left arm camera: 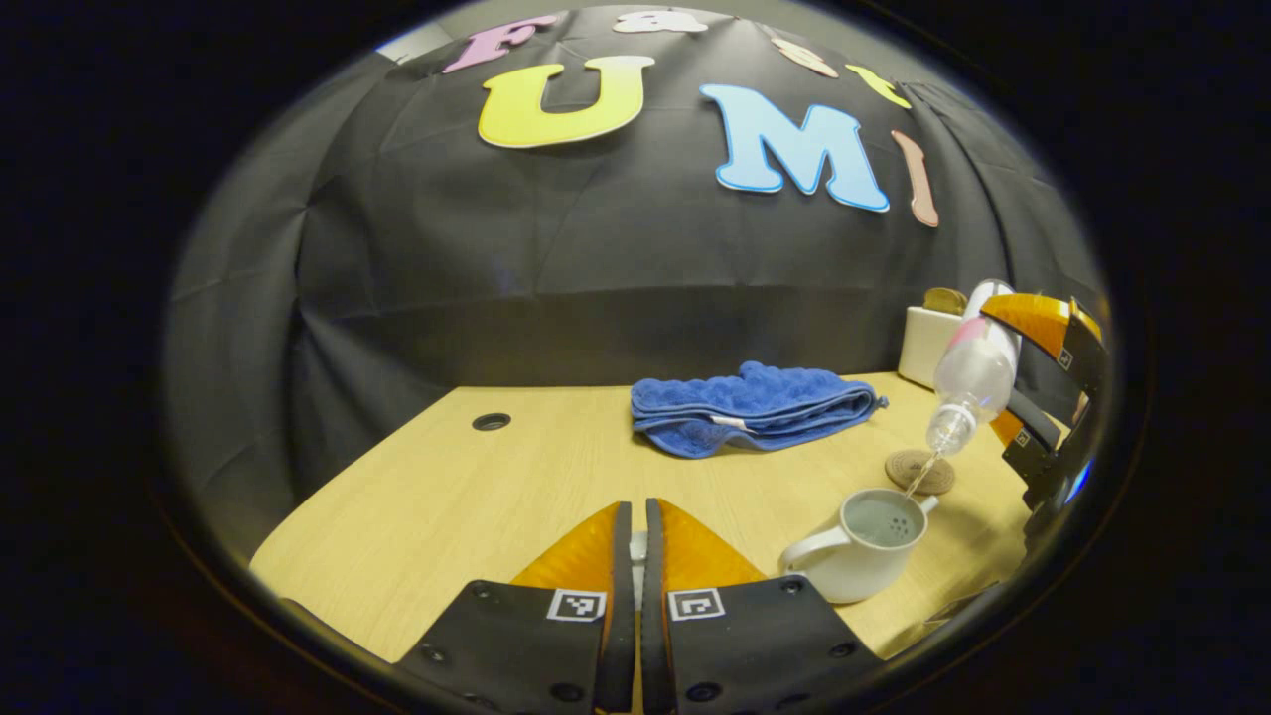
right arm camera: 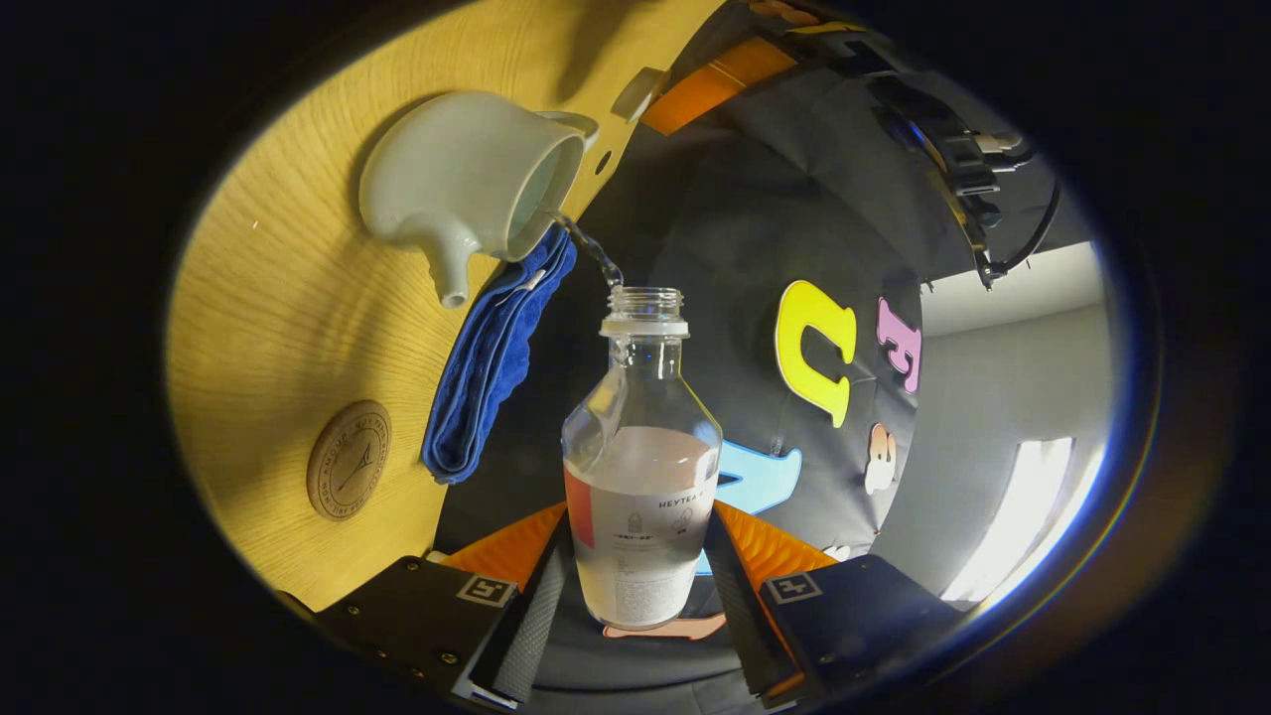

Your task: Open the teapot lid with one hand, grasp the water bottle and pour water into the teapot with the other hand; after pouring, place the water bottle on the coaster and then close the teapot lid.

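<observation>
Where the left gripper view looks across the wooden table (left arm camera: 447, 497), the tabletop carries a folded blue towel (left arm camera: 750, 407), a white box (left arm camera: 925, 343) at the far right edge, the round coaster (left arm camera: 918, 471) and the white teapot (left arm camera: 864, 546), which stands upright with its lid off. The right gripper (left arm camera: 1033, 397) appears at the right rim of this view, partly cut off, tilting the water bottle (left arm camera: 973, 377) neck-down above the teapot; a thin stream runs from the bottle mouth into the open pot, whose grey interior shows strainer holes. The coaster lies bare just behind the teapot. The left gripper (left arm camera: 635, 556) has its fingers drawn nearly together on a small pale object, too hidden to identify. The right gripper view shows the fingers (right arm camera: 536, 616) clamped on either side of the bottle's lower body, its clear part-full contents and uncapped neck, and the teapot's spout.
</observation>
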### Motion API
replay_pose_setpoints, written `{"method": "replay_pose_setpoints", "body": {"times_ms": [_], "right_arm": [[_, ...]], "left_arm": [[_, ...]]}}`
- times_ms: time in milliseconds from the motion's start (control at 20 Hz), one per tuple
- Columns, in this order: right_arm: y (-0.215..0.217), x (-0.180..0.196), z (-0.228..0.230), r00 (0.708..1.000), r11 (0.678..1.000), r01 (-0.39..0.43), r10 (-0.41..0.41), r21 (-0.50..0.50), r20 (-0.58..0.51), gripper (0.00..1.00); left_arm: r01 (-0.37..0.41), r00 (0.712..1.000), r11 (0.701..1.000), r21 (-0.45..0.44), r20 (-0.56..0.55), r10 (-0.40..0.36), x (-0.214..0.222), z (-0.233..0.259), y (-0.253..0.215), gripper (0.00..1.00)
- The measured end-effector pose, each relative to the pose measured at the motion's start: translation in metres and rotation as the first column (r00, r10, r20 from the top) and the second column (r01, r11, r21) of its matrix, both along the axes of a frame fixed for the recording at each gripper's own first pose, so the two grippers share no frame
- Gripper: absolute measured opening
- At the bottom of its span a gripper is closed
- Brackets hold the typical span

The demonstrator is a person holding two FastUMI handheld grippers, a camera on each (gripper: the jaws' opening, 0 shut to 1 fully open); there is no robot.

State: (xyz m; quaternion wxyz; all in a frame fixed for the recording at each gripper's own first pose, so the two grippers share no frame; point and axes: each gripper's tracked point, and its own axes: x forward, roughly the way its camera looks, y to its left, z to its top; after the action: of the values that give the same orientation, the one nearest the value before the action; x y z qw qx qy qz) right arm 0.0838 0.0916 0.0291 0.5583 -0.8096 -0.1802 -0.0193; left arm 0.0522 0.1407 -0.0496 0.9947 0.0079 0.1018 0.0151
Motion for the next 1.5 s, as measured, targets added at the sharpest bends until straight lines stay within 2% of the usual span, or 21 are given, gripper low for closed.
{"method": "replay_pose_setpoints", "body": {"times_ms": [1500], "right_arm": [[0.022,-0.003,0.01,0.996,0.989,-0.043,0.054,-0.14,0.076,0.76]], "left_arm": [[0.014,1.0,1.0,-0.003,-0.004,-0.014,-0.001,0.0,-0.002,0.1]]}}
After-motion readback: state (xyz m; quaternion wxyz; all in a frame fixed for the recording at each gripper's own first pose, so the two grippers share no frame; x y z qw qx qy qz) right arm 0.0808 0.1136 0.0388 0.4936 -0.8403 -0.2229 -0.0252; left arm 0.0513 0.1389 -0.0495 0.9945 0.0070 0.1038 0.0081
